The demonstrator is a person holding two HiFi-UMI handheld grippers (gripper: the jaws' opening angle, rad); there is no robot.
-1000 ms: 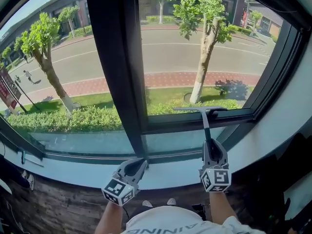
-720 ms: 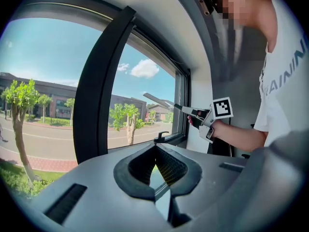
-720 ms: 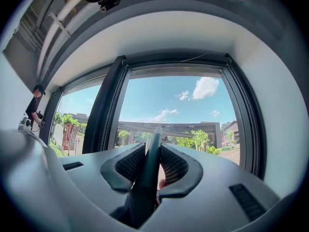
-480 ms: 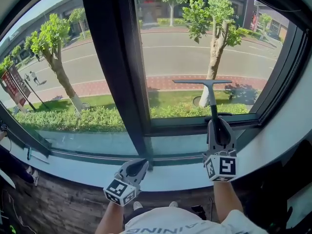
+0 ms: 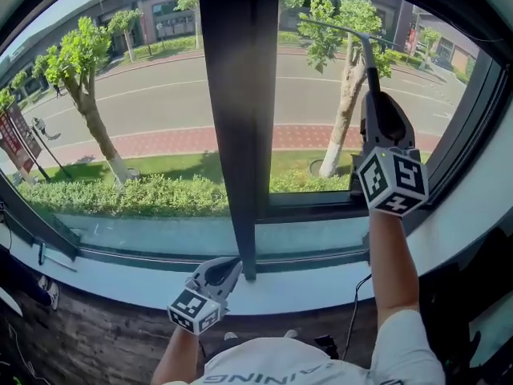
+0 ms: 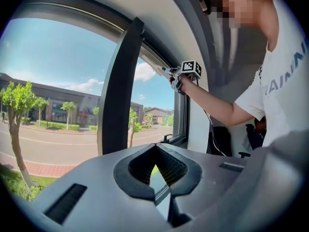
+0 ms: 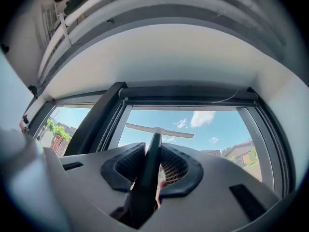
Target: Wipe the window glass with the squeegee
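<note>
My right gripper is raised high against the right window pane, shut on the dark handle of the squeegee. The squeegee's thin blade lies near the top of that glass. In the right gripper view the handle runs up between the jaws to the pale blade, just under the top frame. My left gripper rests low by the sill, shut with nothing in it. In the left gripper view its jaws meet at the tips, with the right gripper far above.
A wide dark mullion splits the window, with the left pane beside it. The pale sill runs below, a white wall stands at the right. Dark bags or gear lie on the floor at the lower right.
My right gripper has lifted the squeegee from the bottom of the right pane up to near its top. The left gripper has stayed by the sill.
</note>
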